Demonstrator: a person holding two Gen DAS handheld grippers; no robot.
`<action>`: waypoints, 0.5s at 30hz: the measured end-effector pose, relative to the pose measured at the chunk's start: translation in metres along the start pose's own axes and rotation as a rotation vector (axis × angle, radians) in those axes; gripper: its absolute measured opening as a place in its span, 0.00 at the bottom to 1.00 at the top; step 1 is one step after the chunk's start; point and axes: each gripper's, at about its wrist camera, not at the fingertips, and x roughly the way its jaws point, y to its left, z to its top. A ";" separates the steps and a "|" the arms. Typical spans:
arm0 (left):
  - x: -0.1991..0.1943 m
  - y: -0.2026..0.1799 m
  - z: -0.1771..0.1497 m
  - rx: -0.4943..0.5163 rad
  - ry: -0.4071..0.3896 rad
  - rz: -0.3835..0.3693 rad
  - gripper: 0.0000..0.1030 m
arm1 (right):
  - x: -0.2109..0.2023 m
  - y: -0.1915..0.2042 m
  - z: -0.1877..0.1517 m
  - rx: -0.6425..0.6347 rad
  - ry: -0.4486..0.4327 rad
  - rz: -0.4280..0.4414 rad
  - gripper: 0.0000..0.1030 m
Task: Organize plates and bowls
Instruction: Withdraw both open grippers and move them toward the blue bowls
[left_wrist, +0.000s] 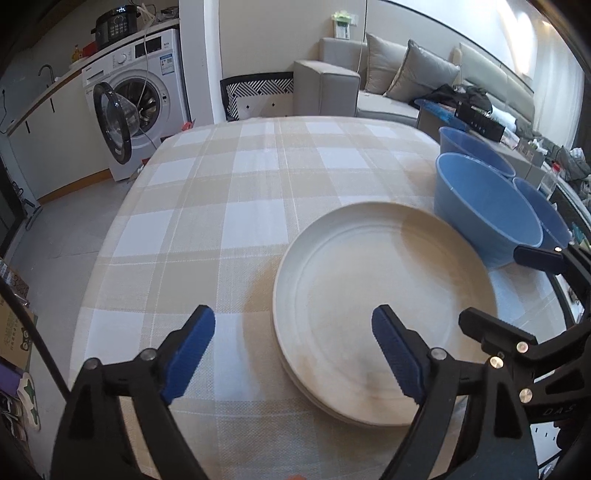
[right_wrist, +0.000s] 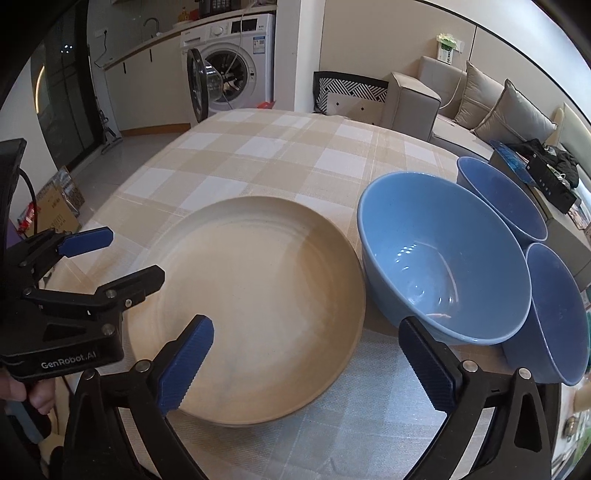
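Observation:
A stack of cream plates (left_wrist: 384, 288) lies on the checked tablecloth, and it also fills the middle of the right wrist view (right_wrist: 258, 295). Right of it stand three blue bowls: a large near one (right_wrist: 443, 254), one behind it (right_wrist: 498, 199), and one at the right edge (right_wrist: 557, 310). My left gripper (left_wrist: 295, 350) is open over the plates' left rim, one pad above the cloth and one above the plate, pressing on nothing. My right gripper (right_wrist: 306, 343) is open above the plates' right rim, next to the near bowl. Each gripper also shows in the other's view: the left gripper (right_wrist: 125, 258) and the right gripper (left_wrist: 506, 291).
The table (left_wrist: 221, 192) stretches away to its far edge. Beyond it stand a washing machine (left_wrist: 140, 96) with its door open, a patterned chair (left_wrist: 258, 92) and a grey sofa (left_wrist: 388, 74). Cardboard boxes (right_wrist: 59, 206) sit on the floor at the left.

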 end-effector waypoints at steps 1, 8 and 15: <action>-0.002 0.000 0.001 -0.001 -0.003 -0.004 0.86 | -0.002 0.000 0.000 0.001 -0.005 0.003 0.99; -0.015 0.000 0.006 -0.023 -0.049 -0.008 1.00 | -0.016 -0.007 0.002 0.012 -0.047 0.012 0.99; -0.026 -0.002 0.011 -0.024 -0.075 -0.020 1.00 | -0.030 -0.012 0.002 0.007 -0.068 0.024 0.99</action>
